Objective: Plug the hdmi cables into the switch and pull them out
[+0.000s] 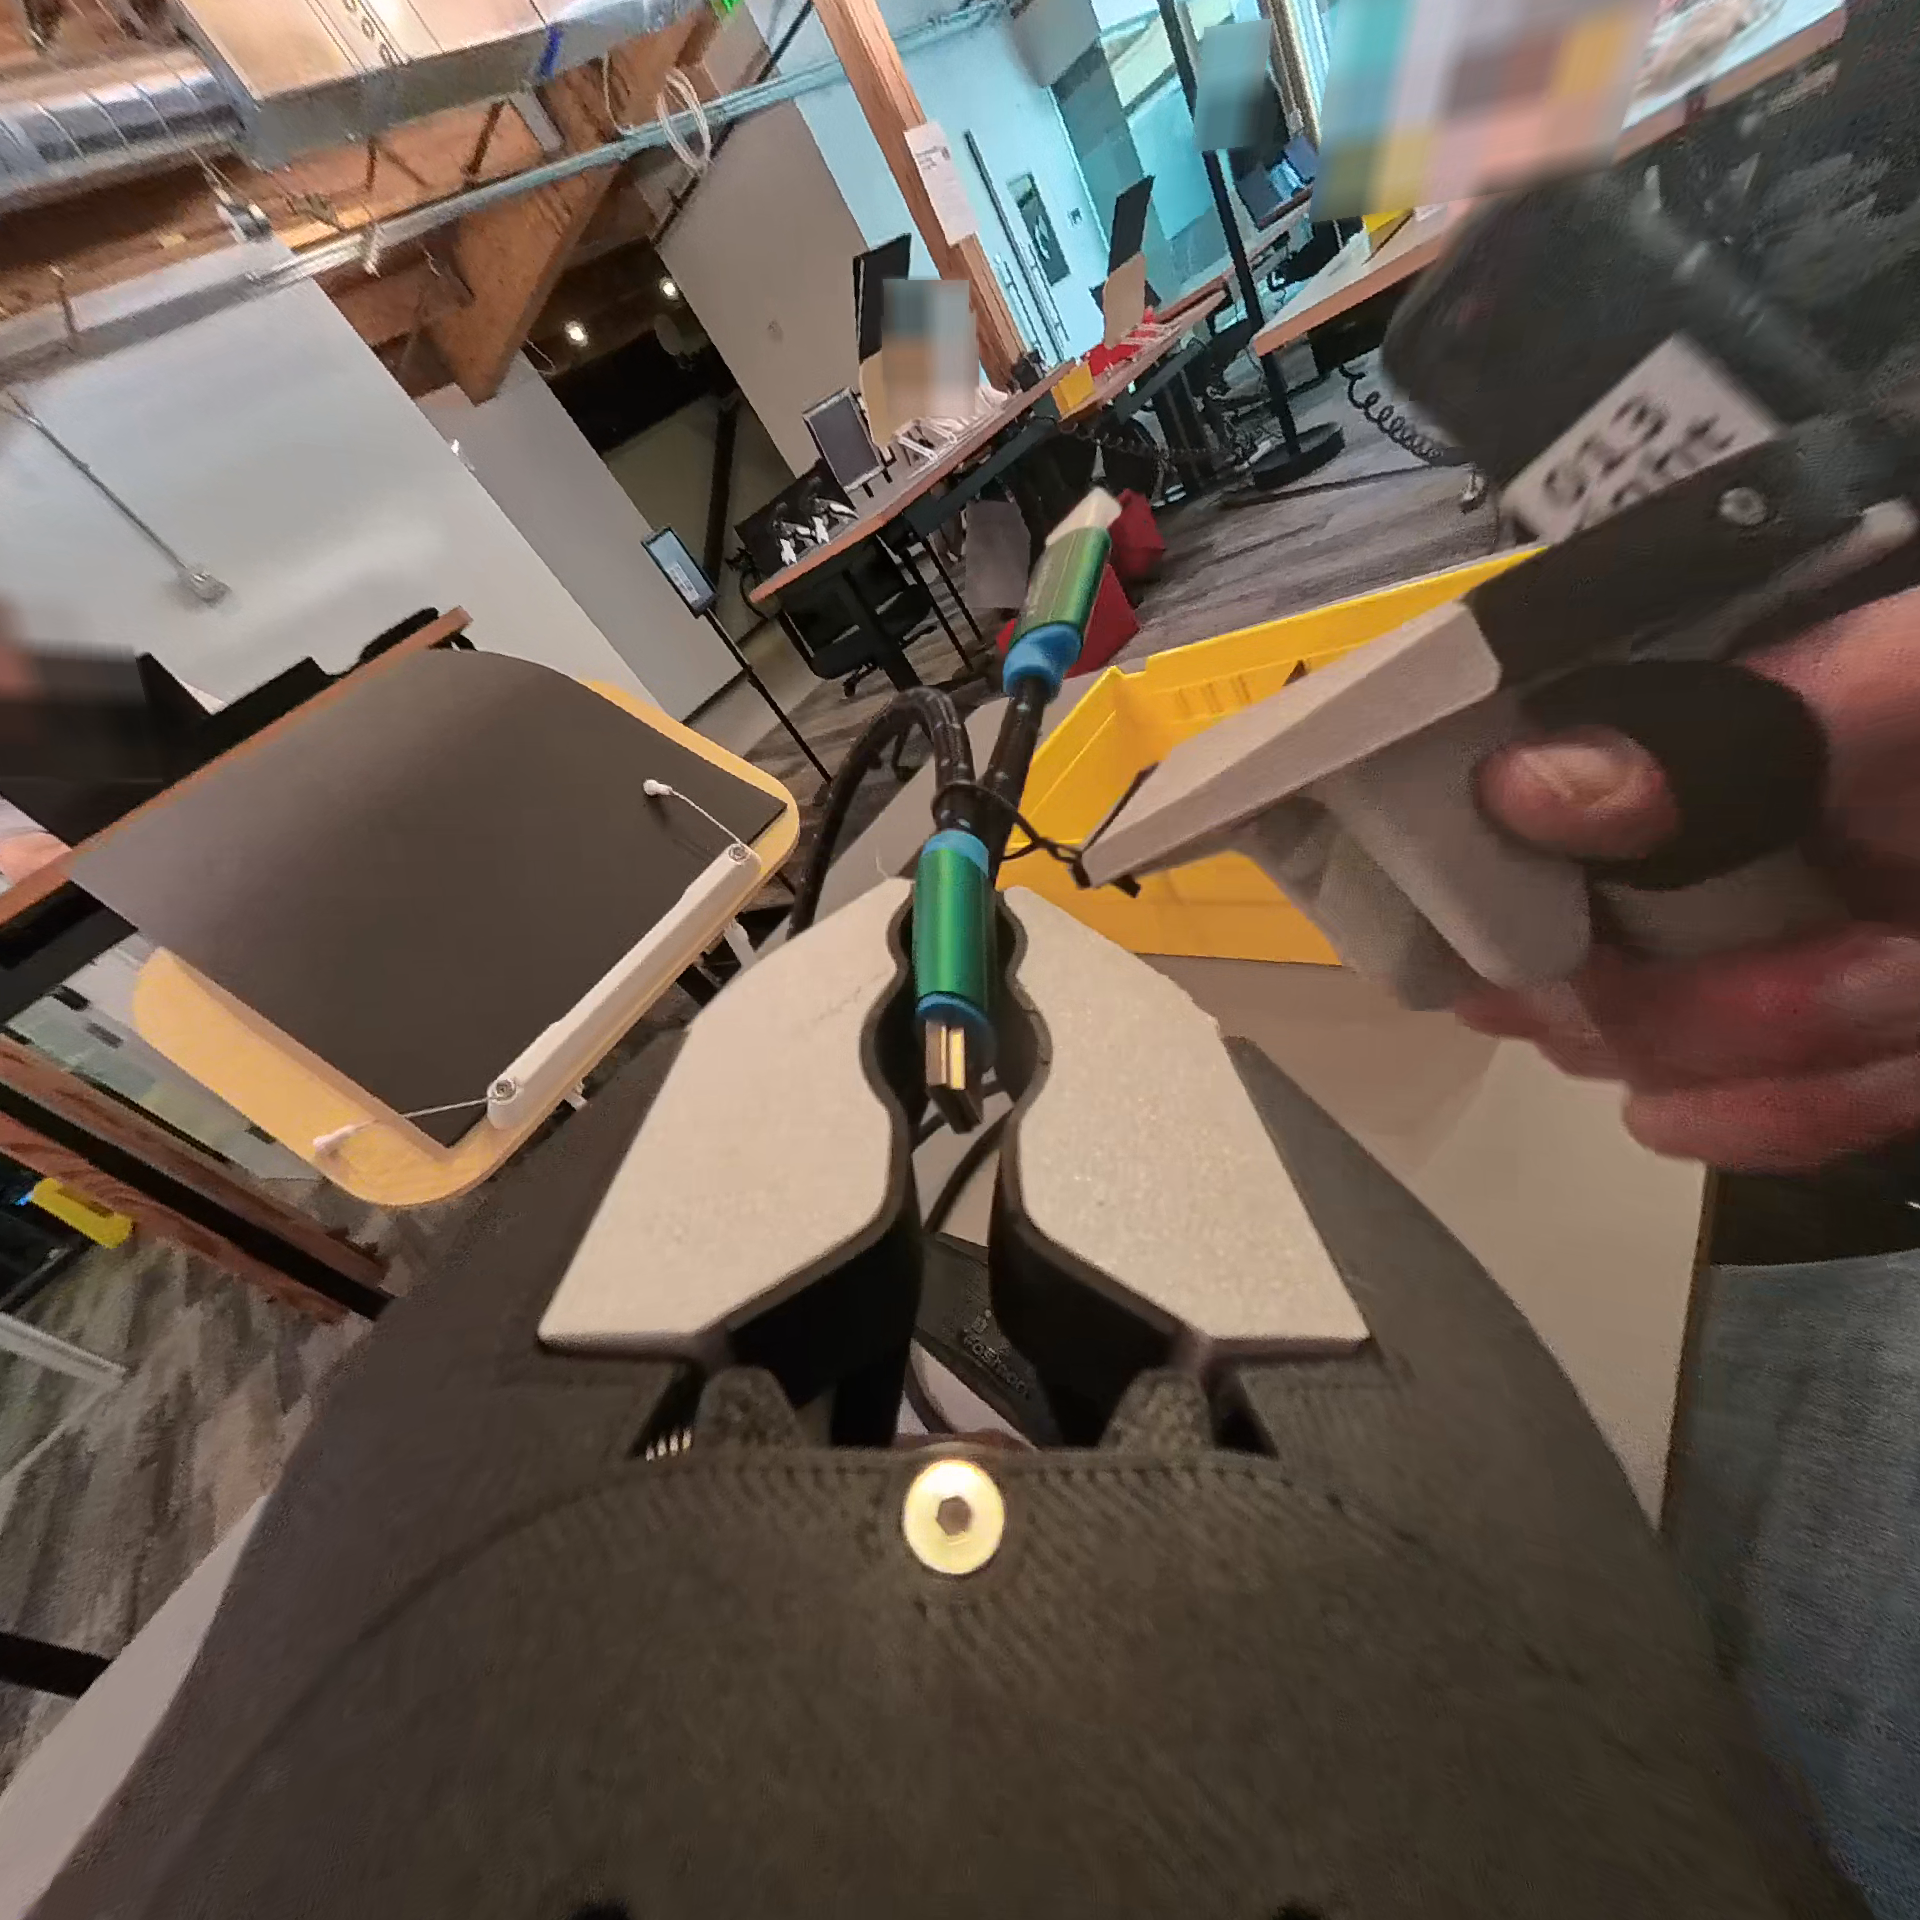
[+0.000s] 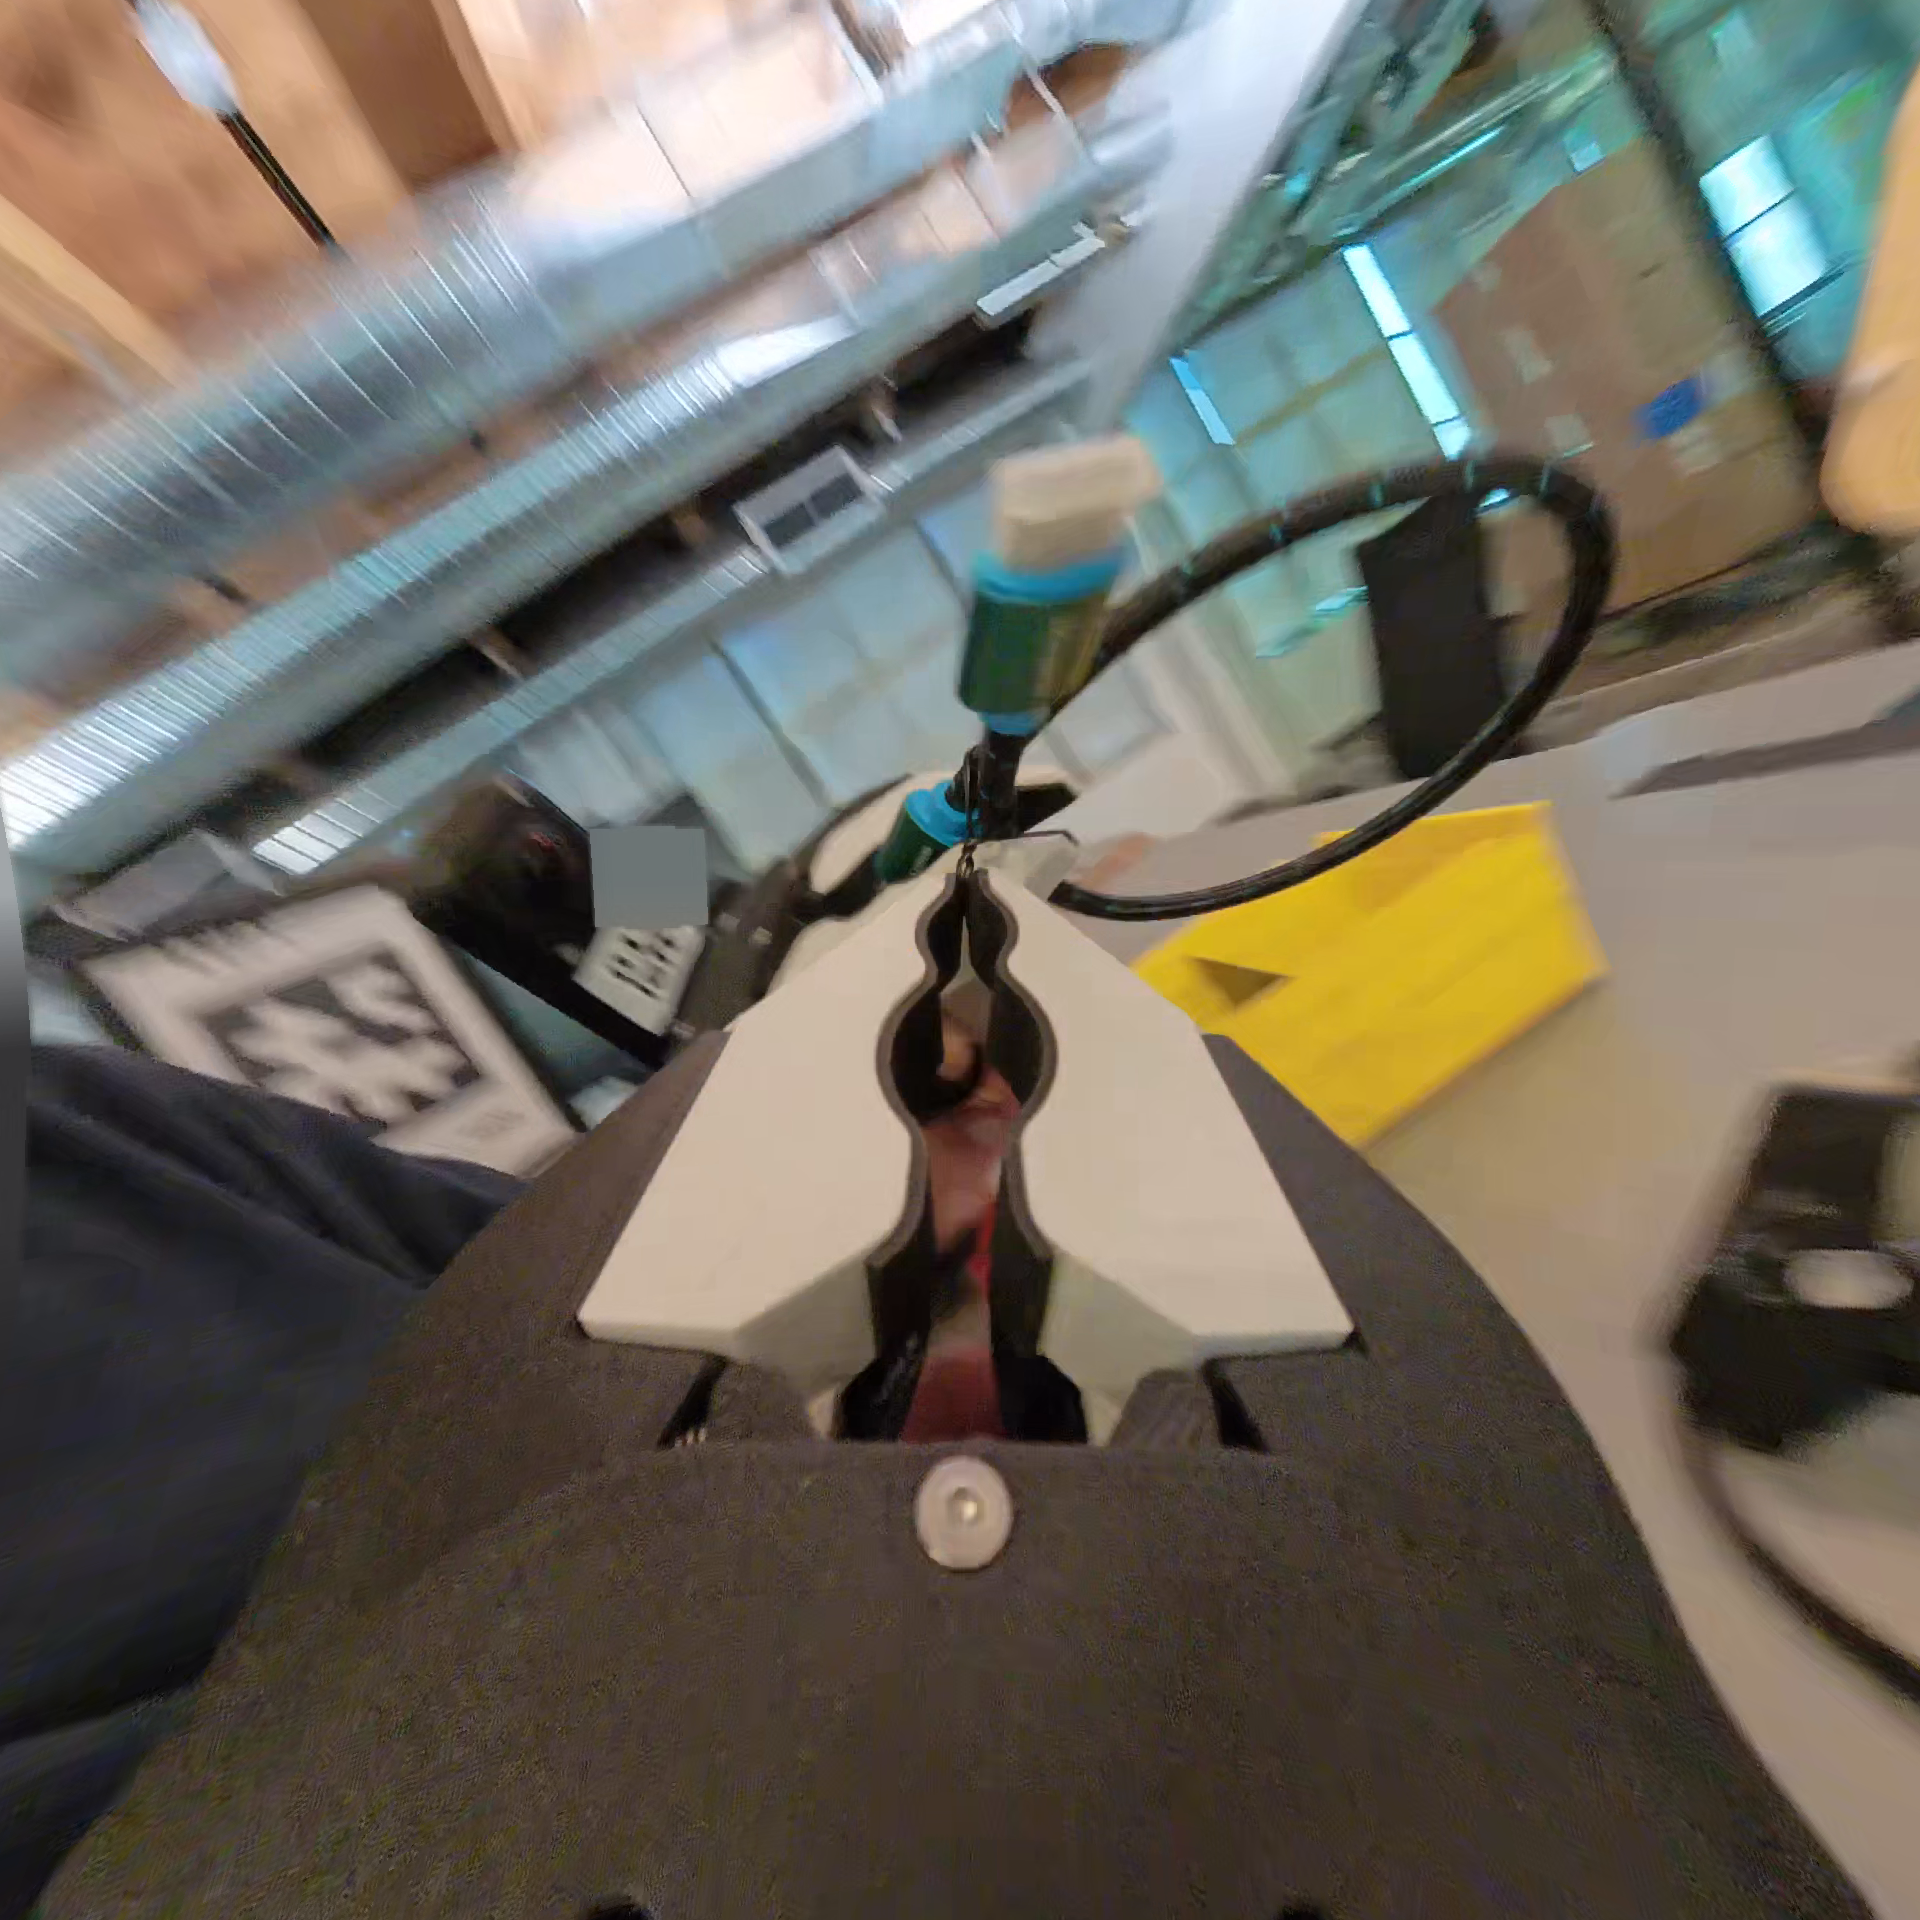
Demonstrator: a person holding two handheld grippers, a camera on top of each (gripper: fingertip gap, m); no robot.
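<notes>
Open-plan office/lab workspace w/ industrial fit-out. Ceiling: exposed timber joists [image 1: 457, 208] and silver ventilation ducts [image 2: 312, 436], left uncovered. Background: long rows of wood-topped desks [image 1: 935, 468] on black frames, carrying monitors [image 1: 881, 275] and small screens; a coiled cable hangs at one desk. Floor: patterned grey carpet [image 1: 125, 1382]. Walls: white partitions [image 1: 260, 488], glazed panels at far end. Foreground: pale worktable [image 2: 1558, 1195] w/ yellow plastic parts bin [image 1: 1174, 790]; printed fiducial marker board [image 2: 322, 1029] nearby, typical of robotics data-collection setups.
</notes>
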